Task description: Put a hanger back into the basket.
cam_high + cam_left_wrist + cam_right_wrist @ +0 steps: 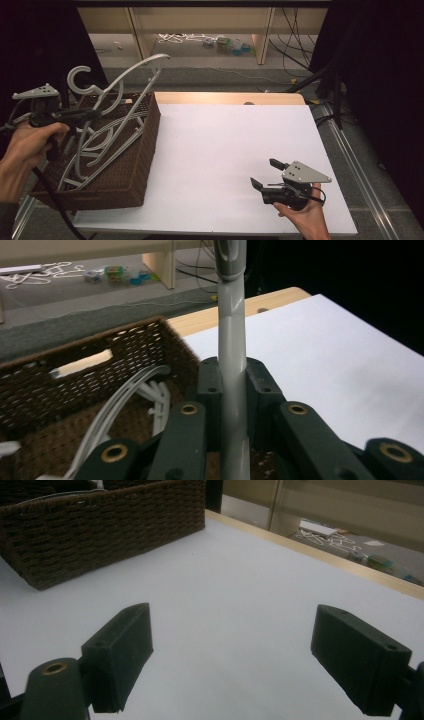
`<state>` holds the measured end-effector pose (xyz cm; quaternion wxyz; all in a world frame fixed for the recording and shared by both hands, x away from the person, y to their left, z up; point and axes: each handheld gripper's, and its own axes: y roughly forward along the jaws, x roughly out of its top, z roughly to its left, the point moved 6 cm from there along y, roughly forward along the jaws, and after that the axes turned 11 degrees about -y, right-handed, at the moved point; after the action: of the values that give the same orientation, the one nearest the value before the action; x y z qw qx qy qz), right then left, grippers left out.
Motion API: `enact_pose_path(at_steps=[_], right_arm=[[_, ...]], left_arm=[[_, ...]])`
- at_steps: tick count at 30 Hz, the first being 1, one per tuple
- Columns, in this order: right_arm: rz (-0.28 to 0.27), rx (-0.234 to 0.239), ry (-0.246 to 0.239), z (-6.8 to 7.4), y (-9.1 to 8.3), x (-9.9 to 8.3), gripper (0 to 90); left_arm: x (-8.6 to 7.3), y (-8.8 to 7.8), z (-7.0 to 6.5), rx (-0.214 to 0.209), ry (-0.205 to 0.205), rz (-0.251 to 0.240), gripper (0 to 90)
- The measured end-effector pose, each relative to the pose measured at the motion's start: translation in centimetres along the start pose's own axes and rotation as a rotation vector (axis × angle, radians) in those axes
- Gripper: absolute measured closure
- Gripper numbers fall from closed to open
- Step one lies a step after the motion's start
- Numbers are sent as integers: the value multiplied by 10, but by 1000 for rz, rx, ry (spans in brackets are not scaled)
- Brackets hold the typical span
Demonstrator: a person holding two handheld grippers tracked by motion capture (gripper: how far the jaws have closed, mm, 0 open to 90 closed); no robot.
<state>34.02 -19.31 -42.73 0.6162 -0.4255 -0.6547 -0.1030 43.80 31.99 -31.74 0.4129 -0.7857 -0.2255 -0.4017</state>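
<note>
The left tongs [233, 385] are clamped tight on a grey plastic coat hanger [131, 75], their 2 black jaws pressed against either side of one of its arms. In the left gripper view that arm runs straight up between the jaws and out past the top edge. In the high view the held hanger is raised, tilted, above the dark brown wicker basket [131, 175]; its hook curls at the upper left and its curved shoulder arches up and to the right, well clear of the basket's rim. The lower part of the hanger reaches down into the basket.

More hangers [97, 145] of the same pale grey lie stacked inside the basket, leaning against one another. The basket stands at the left edge of the white counter [225, 150], and its far wall has a slot handle visible in the left gripper view.

The right tongs [263, 173] are held wide open with nothing between them. They rest low over the near right part of the counter, well apart from the basket, with the jaws pointing left and away toward it. In the right gripper view the 2 jaws stand far apart over bare white surface, with the basket's woven wall at the upper left.
</note>
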Motion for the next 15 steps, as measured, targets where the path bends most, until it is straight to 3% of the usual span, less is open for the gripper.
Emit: enact_pose_path(at_steps=[15], right_arm=[[-6, -9, 1, -2, -5, -4, 174]], left_arm=[[-27, -5, 51, 50, 7, 33, 795]])
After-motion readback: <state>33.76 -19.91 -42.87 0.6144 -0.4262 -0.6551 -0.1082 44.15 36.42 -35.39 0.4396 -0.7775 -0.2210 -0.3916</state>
